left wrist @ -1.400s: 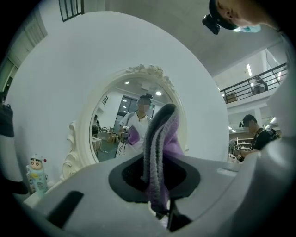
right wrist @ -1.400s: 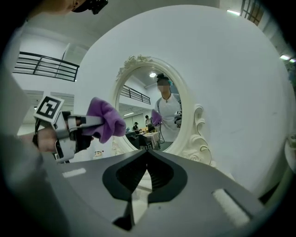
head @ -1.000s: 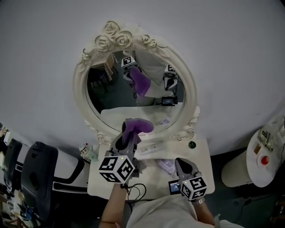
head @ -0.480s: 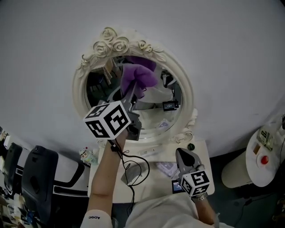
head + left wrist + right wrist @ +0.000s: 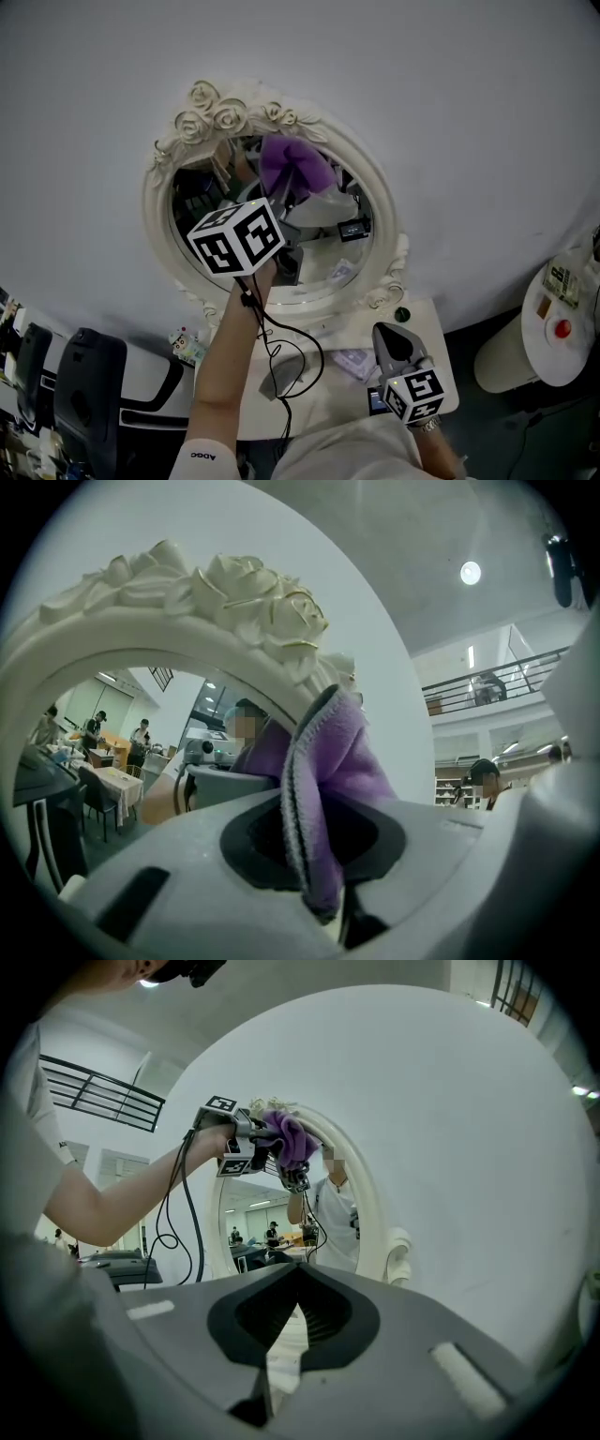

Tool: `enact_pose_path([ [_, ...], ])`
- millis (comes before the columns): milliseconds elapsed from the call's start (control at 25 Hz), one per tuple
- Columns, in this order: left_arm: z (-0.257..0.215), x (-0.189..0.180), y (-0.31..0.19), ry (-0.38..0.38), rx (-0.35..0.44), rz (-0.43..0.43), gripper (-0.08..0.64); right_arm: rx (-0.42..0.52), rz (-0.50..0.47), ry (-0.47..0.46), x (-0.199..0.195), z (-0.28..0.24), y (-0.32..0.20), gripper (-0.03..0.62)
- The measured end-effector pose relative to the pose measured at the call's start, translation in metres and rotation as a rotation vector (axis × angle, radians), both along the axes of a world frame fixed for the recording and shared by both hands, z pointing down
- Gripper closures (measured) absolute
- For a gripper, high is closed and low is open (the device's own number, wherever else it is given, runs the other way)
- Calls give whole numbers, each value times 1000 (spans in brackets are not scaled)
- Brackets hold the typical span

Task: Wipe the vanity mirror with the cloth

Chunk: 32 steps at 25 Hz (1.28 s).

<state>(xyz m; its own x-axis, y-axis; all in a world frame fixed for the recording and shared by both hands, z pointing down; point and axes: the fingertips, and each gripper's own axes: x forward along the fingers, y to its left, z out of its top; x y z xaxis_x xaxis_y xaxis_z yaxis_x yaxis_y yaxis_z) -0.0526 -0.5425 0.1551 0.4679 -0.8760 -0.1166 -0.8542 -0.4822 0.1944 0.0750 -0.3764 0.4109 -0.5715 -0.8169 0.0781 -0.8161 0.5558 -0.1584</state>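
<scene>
Left hand-held gripper [image 5: 281, 199] clamps a purple fleecy cloth [image 5: 296, 165] against the top of the glass of the oval vanity mirror [image 5: 161, 192], whose cream frame is carved with roses. The mirror stands at the white worktop's [image 5: 433, 317] back edge. The right hand-held gripper [image 5: 395, 345], jaws together and empty, hangs over the worktop's front right corner.

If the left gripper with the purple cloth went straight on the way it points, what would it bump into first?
Most likely the vanity mirror, at its upper glass just under the rose-trimmed frame. The cloth in the left gripper would touch first. Depth is hard to judge.
</scene>
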Motion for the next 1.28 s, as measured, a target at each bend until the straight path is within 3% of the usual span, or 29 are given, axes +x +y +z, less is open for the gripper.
enact_pose_path([
  [240,-8,-28,-5,-59,-1,-38,506,-12,-3,-1,-2,10,2,584],
  [480,-11,-72,-1,-64,2,-108,505,-37,-5,2,-6,22,3,584],
  [640,-13,-105,6,-69,11,-176,505,-36,-29,14,-16,25,5,584],
  [880,-13,-153,17,-173,14,-321,505,-35,-71,13,-31,24,11,584],
  [1040,-7,-179,18,-187,7,-386,505,-40,-97,20,-38,28,15,584],
  [1280,3,-206,22,-220,12,-507,505,-48,-75,21,-30,32,15,584],
])
